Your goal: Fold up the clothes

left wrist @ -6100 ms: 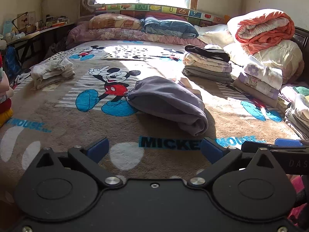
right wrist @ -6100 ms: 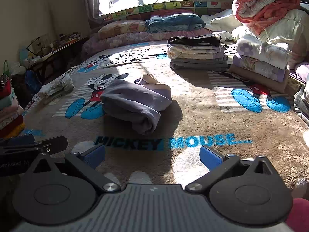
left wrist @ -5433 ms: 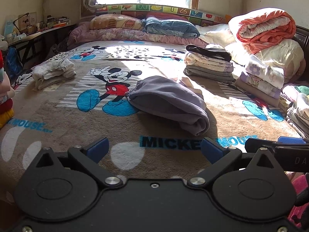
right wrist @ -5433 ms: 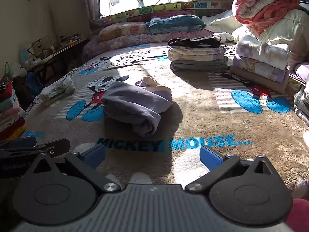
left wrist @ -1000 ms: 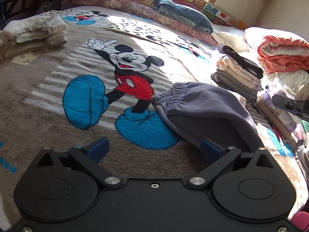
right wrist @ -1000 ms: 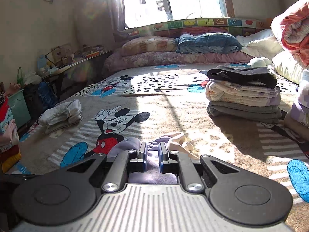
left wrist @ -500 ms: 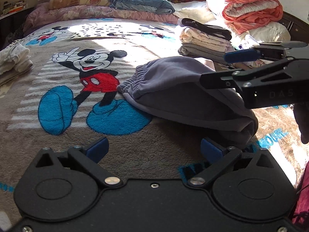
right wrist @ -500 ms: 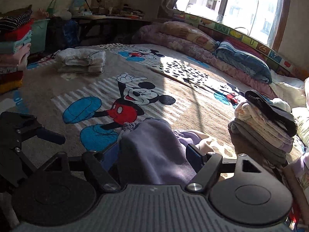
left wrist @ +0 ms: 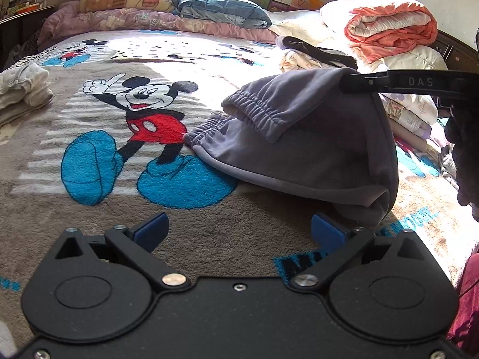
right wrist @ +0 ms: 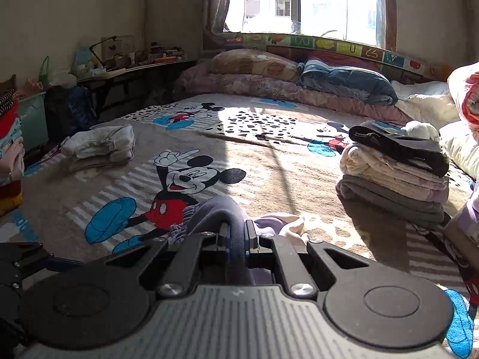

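Grey fleece trousers (left wrist: 314, 146) lie bunched on the Mickey Mouse blanket (left wrist: 98, 113), in the middle right of the left wrist view. Their long axis runs from the elastic waistband at centre frame down to a rolled fold at lower right, so the waistband end points toward the cartoon mouse's red shorts at centre left. One flap of the waistband is lifted clear of the rest and hangs from the right gripper (left wrist: 348, 81), which comes in from the right edge of that view with its fingers pinched flat on the top edge of the cloth. In the right wrist view the same gripper (right wrist: 236, 239) shows at bottom centre, its two fingers nearly together with a hump of grey cloth squeezed between them and rising just above the tips.

The left gripper (left wrist: 238, 227) sits low at the bottom of its own view, fingers spread wide and holding nothing; the rolled end of the trousers lies just beyond its right-hand blue pad (left wrist: 324, 230), close but whether touching I cannot tell. A stack of folded clothes (right wrist: 395, 173) stands on the blanket at the right of the right wrist view, well apart from the trousers, and a small pale folded pile (right wrist: 101, 146) rests at the left.
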The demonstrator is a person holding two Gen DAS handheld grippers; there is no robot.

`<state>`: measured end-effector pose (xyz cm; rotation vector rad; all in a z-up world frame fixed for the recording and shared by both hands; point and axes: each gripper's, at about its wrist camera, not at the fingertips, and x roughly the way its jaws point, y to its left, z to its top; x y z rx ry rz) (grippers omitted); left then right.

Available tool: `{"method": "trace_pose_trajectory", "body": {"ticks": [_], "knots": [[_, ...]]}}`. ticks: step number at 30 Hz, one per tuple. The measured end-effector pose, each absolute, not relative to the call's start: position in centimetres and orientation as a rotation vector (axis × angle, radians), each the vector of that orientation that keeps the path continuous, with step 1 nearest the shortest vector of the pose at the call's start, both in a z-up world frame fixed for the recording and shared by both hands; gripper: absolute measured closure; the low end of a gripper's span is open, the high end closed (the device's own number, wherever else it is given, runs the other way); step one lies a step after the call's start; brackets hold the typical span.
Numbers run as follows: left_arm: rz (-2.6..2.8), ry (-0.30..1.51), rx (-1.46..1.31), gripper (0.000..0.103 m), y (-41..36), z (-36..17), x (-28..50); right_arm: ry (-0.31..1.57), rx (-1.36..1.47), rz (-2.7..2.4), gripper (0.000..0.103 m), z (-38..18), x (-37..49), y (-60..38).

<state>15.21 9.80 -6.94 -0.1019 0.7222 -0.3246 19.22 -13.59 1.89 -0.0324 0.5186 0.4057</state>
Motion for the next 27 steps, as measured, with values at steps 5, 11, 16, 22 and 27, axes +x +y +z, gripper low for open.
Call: {"method": "trace_pose_trajectory", "body": {"ticks": [5, 11, 16, 22, 27], "knots": [[-0.322, 0.719, -0.091, 0.001, 9.1, -6.9, 15.2, 0.476, 0.152, 0.315, 0.093, 2.7, 18.8, -19.5], [-0.319, 0.72, -0.083, 0.001, 8.4, -7.0, 15.2, 0.46, 0.412, 0.199, 0.093, 0.7, 17.7, -26.5], [-0.319, 0.72, -0.081, 0.001, 8.1, -7.1, 15.2, 0.457, 0.577, 0.094, 0.093, -2.7, 15.7, -31.1], [-0.322, 0.725, -0.084, 0.001, 7.8, -7.2, 15.3, 0.472, 0.717, -0.013, 0.094, -6.6, 13.7, -34.5], [-0.322, 0.735, -0.093, 0.001, 7.7, -7.5, 15.6, 0.533, 0.746, -0.091, 0.093, -9.4, 12.3, -35.7]]}}
